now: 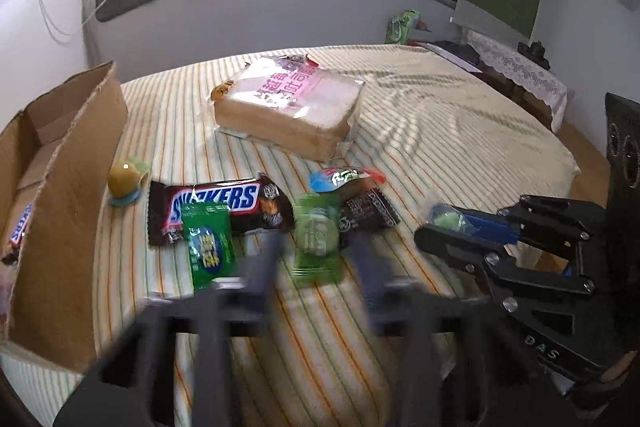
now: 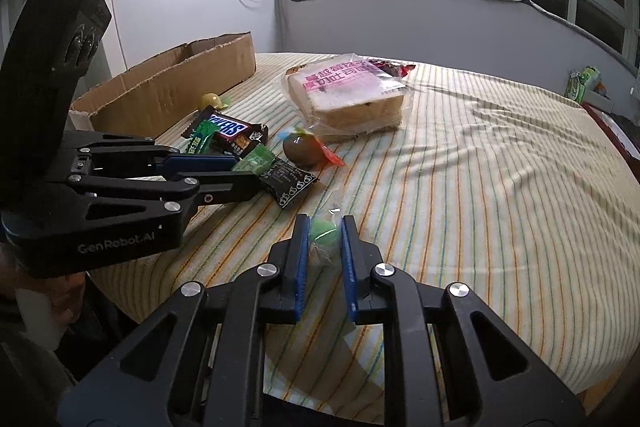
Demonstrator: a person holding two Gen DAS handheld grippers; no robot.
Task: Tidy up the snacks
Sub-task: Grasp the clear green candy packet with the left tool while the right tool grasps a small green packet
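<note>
Left wrist view: the left claw (image 1: pixel 316 259) is blurred at lower centre, its jaws closed on a light green candy packet (image 1: pixel 317 241). A Snickers bar (image 1: pixel 218 205) lies just left of it on the striped worktop (image 1: pixel 460 147); a cardboard box (image 1: pixel 68 163) is seen at the left edge.

Right wrist view: the right claw (image 2: pixel 324 233) is clamped at lower centre on a small green wrapped sweet (image 2: pixel 323 231). A bread pack (image 2: pixel 348 95) lies above centre.

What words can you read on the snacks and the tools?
"SNICKERS" on the brown bar wrapper.
"GenRobot.AI" on the left tool.
"DAS" on the right tool.
Pink label on the bread bag: Chinese characters, too blurred to read.
Green packet and black packet: print too small.
</note>
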